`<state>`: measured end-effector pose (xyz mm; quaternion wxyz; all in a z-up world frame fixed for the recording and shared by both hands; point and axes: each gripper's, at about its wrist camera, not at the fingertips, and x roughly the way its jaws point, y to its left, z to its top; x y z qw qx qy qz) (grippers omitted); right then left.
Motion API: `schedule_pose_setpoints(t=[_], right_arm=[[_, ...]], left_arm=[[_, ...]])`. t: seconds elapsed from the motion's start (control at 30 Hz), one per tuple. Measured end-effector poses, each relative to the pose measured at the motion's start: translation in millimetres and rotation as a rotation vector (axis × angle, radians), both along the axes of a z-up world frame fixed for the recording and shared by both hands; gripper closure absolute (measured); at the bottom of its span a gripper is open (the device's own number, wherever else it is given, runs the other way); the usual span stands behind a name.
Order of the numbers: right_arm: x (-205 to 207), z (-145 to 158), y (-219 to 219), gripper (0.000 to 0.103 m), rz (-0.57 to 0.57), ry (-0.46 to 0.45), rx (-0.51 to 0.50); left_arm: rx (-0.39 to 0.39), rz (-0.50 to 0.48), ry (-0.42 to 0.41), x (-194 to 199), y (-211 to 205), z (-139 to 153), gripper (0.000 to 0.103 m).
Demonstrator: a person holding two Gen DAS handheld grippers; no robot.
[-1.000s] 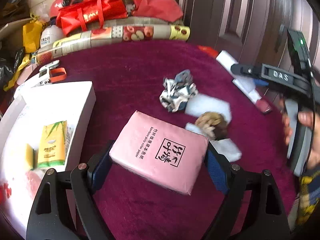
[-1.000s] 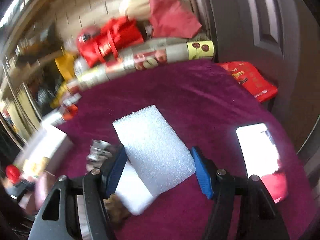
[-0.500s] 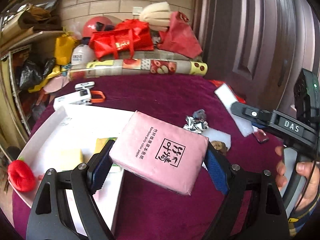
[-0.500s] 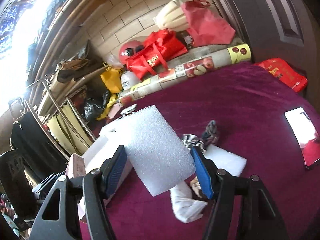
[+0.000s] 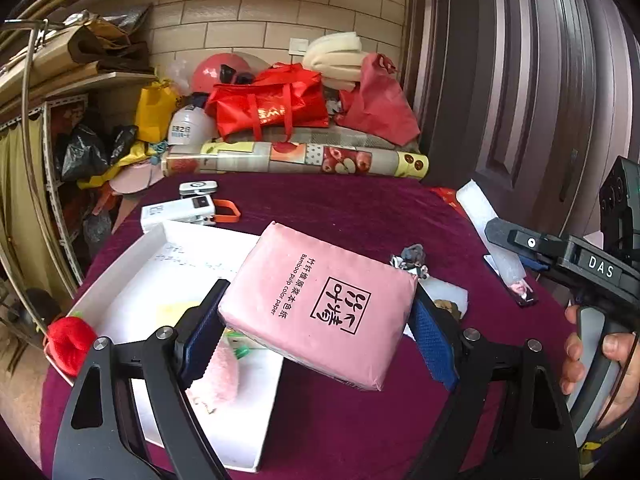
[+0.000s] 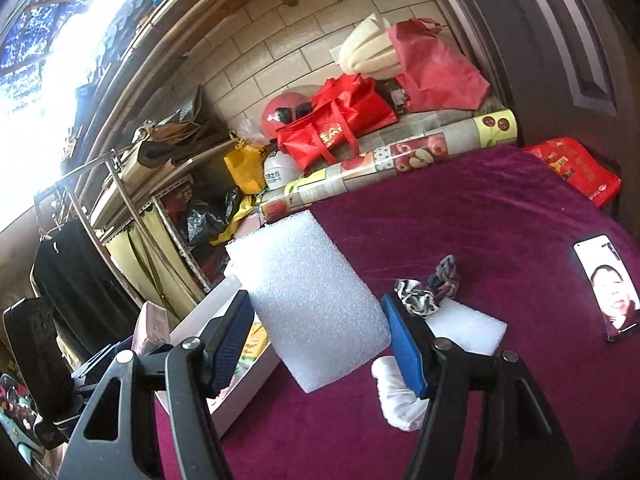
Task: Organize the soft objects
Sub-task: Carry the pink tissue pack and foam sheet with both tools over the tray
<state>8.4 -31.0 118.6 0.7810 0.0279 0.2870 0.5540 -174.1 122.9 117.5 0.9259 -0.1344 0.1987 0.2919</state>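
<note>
My left gripper [image 5: 316, 332] is shut on a pink tissue pack [image 5: 320, 304] and holds it in the air over the right edge of the white tray [image 5: 120, 268]. The tray holds a red plush [image 5: 68, 342], a pink cloth [image 5: 224, 372] and a yellow-green pack. My right gripper [image 6: 320, 336] is shut on a white foam block [image 6: 308, 300] and holds it above the table, beside the tray [image 6: 240, 400]. A patterned scrunchie [image 6: 428, 292], a second foam piece [image 6: 464, 328] and a white cloth [image 6: 400, 400] lie on the purple table.
A phone [image 6: 608, 286] lies on the table at the right. A white device with an orange loop [image 5: 188, 212] lies behind the tray. A rolled mat [image 5: 296, 158] and red bags [image 5: 272, 106] line the far edge. A metal shelf [image 6: 132, 216] stands at the left.
Both grippers have risen and tilted up with their loads. The left one has moved left, from over the table to over the tray's edge. The right one has moved toward the tray.
</note>
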Motion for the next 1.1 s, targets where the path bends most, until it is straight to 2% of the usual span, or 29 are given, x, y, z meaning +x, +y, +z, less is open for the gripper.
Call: schedule_pose_setpoints(t=[0.43,1.1], right_arm=[[-19.1,4.4,9.0,0.037,0.042,-0.032,-0.014],[-41.9,-0.1,42.7,0.037,0.116,-0.047,-0.071]], left_arm=[[-0.006,0.076,-0.041,-35.8,13.6,4.0,0.017],[-0.043,0.223,0.005,-68.6,50.4,-20.7,0.017]])
